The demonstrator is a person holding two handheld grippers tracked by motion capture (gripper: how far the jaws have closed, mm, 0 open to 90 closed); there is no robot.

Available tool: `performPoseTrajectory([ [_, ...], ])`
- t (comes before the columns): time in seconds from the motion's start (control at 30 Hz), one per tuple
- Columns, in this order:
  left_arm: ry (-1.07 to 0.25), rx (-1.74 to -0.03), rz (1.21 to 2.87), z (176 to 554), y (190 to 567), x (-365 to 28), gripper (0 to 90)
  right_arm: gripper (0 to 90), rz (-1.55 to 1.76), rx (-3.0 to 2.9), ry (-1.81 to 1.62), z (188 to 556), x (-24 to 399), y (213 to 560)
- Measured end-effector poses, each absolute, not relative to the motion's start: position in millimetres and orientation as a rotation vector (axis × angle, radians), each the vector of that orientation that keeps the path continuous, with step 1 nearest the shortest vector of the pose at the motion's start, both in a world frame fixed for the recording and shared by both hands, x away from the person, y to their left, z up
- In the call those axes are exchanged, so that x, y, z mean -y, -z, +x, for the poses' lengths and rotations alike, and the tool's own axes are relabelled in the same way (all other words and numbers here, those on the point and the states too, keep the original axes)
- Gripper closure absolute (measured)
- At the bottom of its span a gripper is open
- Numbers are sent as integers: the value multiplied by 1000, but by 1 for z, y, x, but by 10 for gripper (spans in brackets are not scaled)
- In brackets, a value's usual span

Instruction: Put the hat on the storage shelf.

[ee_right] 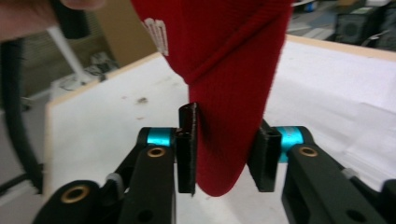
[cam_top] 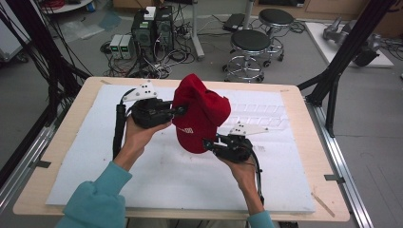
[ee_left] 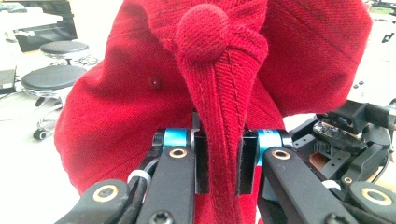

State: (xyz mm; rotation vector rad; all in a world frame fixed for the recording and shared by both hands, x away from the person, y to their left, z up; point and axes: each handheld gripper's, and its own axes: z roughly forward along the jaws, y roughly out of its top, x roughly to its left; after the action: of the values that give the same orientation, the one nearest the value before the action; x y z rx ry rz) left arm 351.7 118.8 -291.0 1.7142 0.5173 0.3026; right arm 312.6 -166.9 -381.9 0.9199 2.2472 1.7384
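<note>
We find a red twill baseball cap with a cloth-covered top button (cam_top: 199, 114) held up off the table between the two hand-held grippers, above the white sheet (cam_top: 157, 180) that covers the light wooden tabletop (cam_top: 71, 118). In the high view the cap sits near the middle of the sheet, with white lettering visible on its lower part.

The left gripper (cam_top: 178, 110), held in the person's left hand (cam_top: 140, 135), is clamped on the cap. In the left gripper view (ee_left: 219, 161) its two black jaws pinch a gathered fold of red fabric directly below the top button (ee_left: 202, 32); the pads press the fold from both sides and the rest of the crown spreads out above them.

The right gripper (cam_top: 211, 142), carried by the right hand (cam_top: 240, 168), meets the cap at its lower edge. In the right gripper view (ee_right: 223, 156) the rounded lower tip of the cap hangs between the jaws. One pad lies against the fabric; the other stands just beside it, and we cannot tell whether it touches. We therefore record these jaws as partly closed around the cap, with no firm grip confirmed.

The person's teal sleeves (cam_top: 97, 199) enter from the bottom edge. Black round stools (cam_top: 251, 42) stand on the floor beyond the table.
</note>
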Motion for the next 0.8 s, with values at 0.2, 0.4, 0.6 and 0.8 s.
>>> performPoseTrajectory([
  [0.2,-309,-527,1708,354,292,-121,821,838,852,-2303,-1822,312,164,382],
  [0.4,-307,-531,1707,355,292,-123,815,854,781,-2343,-1830,309,159,380],
  [0.6,-305,-532,1703,357,292,-124,783,855,752,-2326,-1828,306,160,378],
  [0.8,-350,-574,1690,357,292,-126,565,856,755,-2304,-1810,305,163,377],
])
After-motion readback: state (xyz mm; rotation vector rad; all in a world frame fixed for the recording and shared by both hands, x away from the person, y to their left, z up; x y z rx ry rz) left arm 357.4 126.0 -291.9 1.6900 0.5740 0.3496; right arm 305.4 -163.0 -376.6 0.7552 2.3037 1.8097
